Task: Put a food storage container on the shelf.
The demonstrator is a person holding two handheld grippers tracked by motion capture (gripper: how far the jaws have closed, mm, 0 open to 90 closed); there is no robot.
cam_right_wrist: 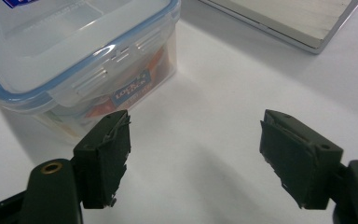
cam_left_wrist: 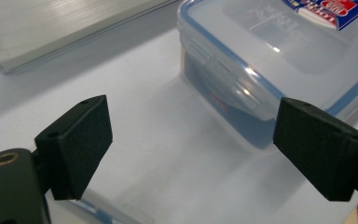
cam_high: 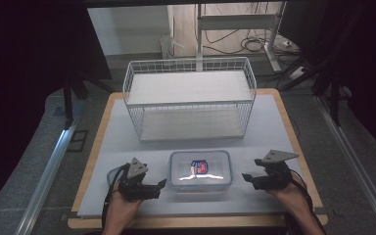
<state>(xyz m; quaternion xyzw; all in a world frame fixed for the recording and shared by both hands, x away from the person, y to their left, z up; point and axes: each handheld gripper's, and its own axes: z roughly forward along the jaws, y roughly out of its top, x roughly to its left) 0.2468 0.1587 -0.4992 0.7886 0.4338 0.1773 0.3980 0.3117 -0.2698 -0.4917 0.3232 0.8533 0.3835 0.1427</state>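
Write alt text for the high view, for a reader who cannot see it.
A clear lidded box sits at the near edge of a white table, flanked by a person's two hand-held claws, left claw and right claw, both open and apart from it. Behind the box stands a white wire basket.

A clear plastic box (cam_high: 200, 170) with a frosted lid, edged by a thin blue seal, carried a red, white and blue label on top, and an orange and blue label showed through its side in the right gripper view. The table (cam_high: 269, 127) was covered in pale grey-white, framed by a light wooden edge. Behind stood a white wire basket (cam_high: 190, 98) with a grid pattern, its shelves off-white. The left gripper (cam_high: 160, 185) and right gripper (cam_high: 246, 176) were black, each topped by a grey plate, with brass-coloured screws beside matte black pads (cam_left_wrist: 77, 144). The floor looked dull grey.
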